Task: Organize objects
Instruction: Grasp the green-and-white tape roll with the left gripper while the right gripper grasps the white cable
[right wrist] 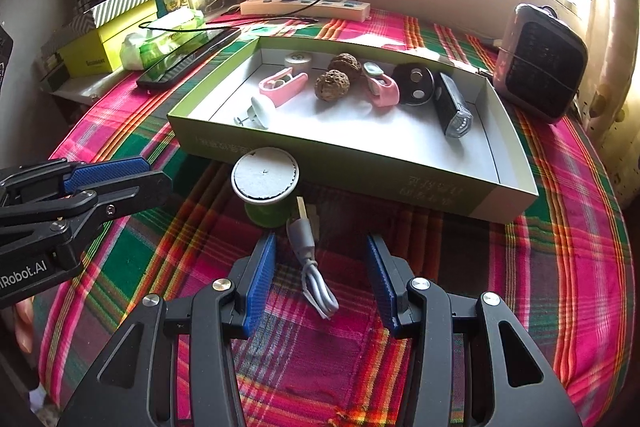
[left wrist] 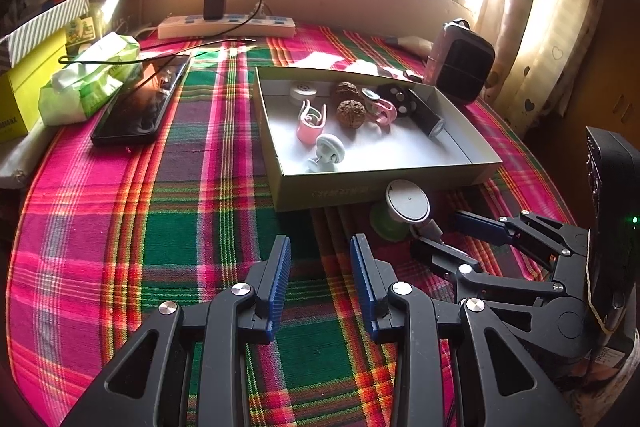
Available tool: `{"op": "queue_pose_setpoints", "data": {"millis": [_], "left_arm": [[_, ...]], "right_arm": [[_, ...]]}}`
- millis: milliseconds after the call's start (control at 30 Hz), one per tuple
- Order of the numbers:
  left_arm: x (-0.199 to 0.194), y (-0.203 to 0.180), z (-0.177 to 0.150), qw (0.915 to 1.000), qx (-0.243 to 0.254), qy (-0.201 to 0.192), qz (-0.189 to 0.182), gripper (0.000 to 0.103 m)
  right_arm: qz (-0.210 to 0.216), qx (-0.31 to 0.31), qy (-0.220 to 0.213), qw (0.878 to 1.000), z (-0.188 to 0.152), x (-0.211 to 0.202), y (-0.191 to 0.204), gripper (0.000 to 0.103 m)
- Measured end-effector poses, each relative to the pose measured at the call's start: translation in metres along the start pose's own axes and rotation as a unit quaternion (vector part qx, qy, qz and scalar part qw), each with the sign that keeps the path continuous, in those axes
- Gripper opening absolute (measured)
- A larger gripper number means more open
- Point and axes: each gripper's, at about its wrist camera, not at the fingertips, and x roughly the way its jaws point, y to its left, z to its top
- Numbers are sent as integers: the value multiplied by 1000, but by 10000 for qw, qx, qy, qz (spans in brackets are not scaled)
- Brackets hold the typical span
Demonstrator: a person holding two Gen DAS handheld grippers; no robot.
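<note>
A shallow green-sided box (left wrist: 360,187) (right wrist: 360,167) lies on the plaid cloth. It holds two walnuts (right wrist: 332,85), pink clips (right wrist: 282,87), a black disc (right wrist: 416,85), a small flashlight (right wrist: 454,107) and white pegs (right wrist: 260,111). A green spool with a white top (right wrist: 265,183) (left wrist: 404,209) stands on the cloth against the box's near wall. A short grey USB cable (right wrist: 310,263) lies between my right gripper's open fingers. My right gripper (right wrist: 320,247) (left wrist: 448,231) is open around it. My left gripper (left wrist: 320,251) is open and empty over bare cloth.
A black phone (left wrist: 136,107), a tissue pack (left wrist: 92,79) and yellow boxes (left wrist: 24,91) lie at the left. A power strip with a charger (left wrist: 226,25) runs along the back wall. A small black speaker-like box (right wrist: 540,63) stands at the right, by the curtain.
</note>
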Motion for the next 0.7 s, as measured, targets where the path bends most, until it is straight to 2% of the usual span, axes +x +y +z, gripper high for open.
{"op": "queue_pose_setpoints", "data": {"millis": [100, 133, 167, 467, 700], "left_arm": [[1, -1, 1, 10000, 19, 5, -69, 29], [1, -2, 1, 10000, 21, 7, -87, 29], [1, -2, 1, 9999, 21, 12, -99, 29], [5, -9, 4, 9997, 100, 55, -197, 29], [7, -18, 8, 9994, 169, 58, -299, 31]], "right_arm": [[-10, -22, -34, 10000, -1, 0, -1, 46], [-14, -14, -41, 10000, -1, 0, -2, 43], [-4, -13, -52, 10000, -1, -1, -3, 36], [94, -22, -83, 9999, -3, -3, -8, 16], [2, 132, -88, 9999, -6, -5, -19, 16]]}}
